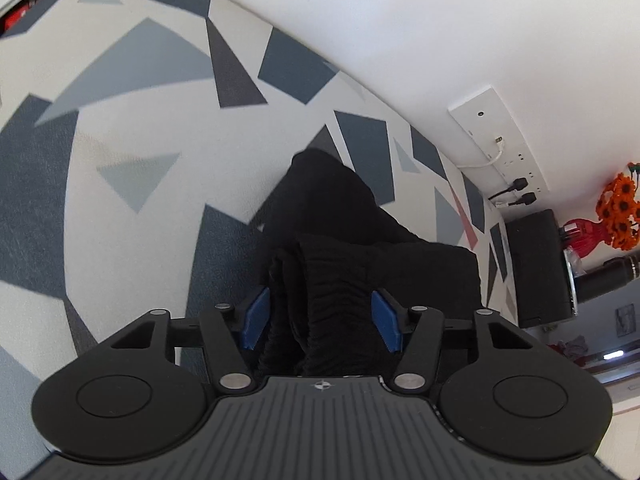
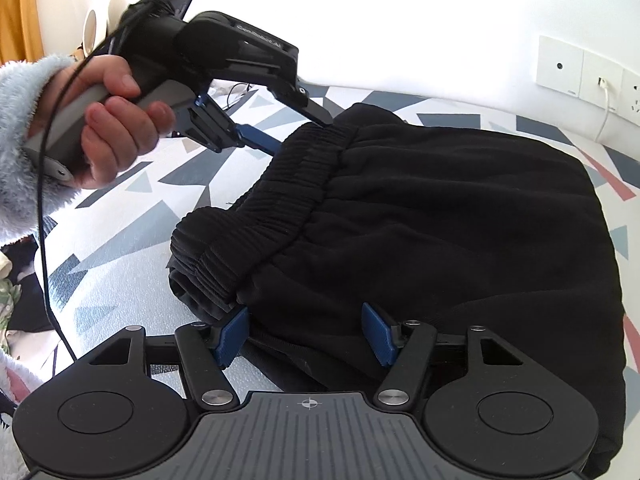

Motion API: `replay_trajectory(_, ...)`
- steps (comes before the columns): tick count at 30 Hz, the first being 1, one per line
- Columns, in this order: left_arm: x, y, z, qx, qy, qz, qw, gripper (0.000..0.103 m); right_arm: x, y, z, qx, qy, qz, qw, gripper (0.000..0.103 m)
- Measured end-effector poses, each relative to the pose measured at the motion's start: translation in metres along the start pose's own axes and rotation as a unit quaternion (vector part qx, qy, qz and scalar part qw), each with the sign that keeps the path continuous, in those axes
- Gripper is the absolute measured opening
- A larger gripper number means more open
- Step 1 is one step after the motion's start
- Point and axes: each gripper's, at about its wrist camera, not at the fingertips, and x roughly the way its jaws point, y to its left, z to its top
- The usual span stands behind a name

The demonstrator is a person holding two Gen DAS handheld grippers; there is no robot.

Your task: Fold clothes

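**poster1:** Bedsheet [image 2: 120, 216] is what everything is laid on, white with grey and dark blue triangles, and a white wall [image 2: 400, 20] is seen behind it. A socket strip [image 1: 496, 148] with a white cable and two black plugs is fixed on that wall, off to the right of the left gripper's view. Orange flowers in a red vase [image 1: 588, 236] are parked further right.

**poster2:** And the clothes?

**poster1:** Black trousers [image 2: 440, 220], bunched and partly folded, ribbed elastic waistband [image 2: 296, 184] turned toward the left gripper [image 2: 298, 132]. From the right gripper [image 2: 308, 336] the fabric is spread straight ahead and off to its right.

**poster2:** Are they gripped?

**poster1:** Left one: its jaws are set at about half width around the far end of the waistband, and the ribbed cloth is bunched between the blue pads [image 1: 256, 316]. Whether it is actually pinched can't be told. It's held by a hand [image 2: 116, 128] in a fluffy pale blue sleeve [image 2: 20, 120].

**poster2:** Right one?

**poster1:** Also roughly half open, with the near edge of the trousers caught between its blue pads [image 2: 232, 336]. The cloth is touched by both pads, though a firm clamp can't be confirmed.
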Motion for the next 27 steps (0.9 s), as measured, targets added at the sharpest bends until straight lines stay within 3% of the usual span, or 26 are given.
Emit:
replay_trajectory(8,0.014,0.005,-0.007,0.009,0.007,0.007,0.9999,0.059,-0.001,0.001,0.000,0.003,-0.001,-0.001,1.000,0.060)
replay_trajectory(11,0.019,-0.007,-0.006,0.034,0.000,0.015,0.9993,0.060,-0.001,0.002,-0.001,0.002,-0.002,-0.002,1.000,0.060)
replay_trajectory(12,0.021,-0.011,-0.006,0.043,-0.004,0.019,0.9989,0.058,-0.001,0.003,-0.001,0.001,-0.001,-0.003,1.000,0.060)
replay_trajectory(13,0.021,-0.014,-0.007,0.052,-0.010,0.020,0.9984,0.035,-0.001,0.003,-0.001,-0.001,-0.001,-0.003,1.000,0.060)
replay_trajectory(15,0.020,-0.022,-0.009,0.065,-0.023,0.010,0.9976,0.022,-0.001,0.004,-0.001,-0.001,-0.003,-0.004,1.000,0.057)
replay_trajectory(16,0.018,-0.027,-0.010,0.073,-0.029,0.007,0.9969,0.020,-0.001,0.004,-0.001,-0.001,-0.004,-0.004,1.000,0.046)
replay_trajectory(19,0.011,-0.043,-0.010,0.107,-0.051,0.004,0.9929,0.019,-0.003,0.003,-0.001,0.009,-0.014,-0.004,1.000,0.022)
replay_trajectory(20,0.010,-0.045,-0.008,0.112,-0.058,0.001,0.9920,0.019,-0.004,0.002,-0.001,0.017,-0.020,-0.005,1.000,0.018)
replay_trajectory(24,0.022,-0.043,0.003,0.118,-0.066,0.009,0.9908,0.020,-0.001,0.000,0.003,0.050,-0.033,-0.008,0.998,0.020)
replay_trajectory(26,0.033,-0.038,0.003,0.133,-0.062,0.034,0.9886,0.030,0.006,0.000,0.005,0.056,-0.031,-0.006,0.998,0.028)
replay_trajectory(27,0.039,-0.036,0.003,0.141,-0.059,0.048,0.9871,0.043,0.006,0.001,0.005,0.056,-0.030,-0.005,0.998,0.030)
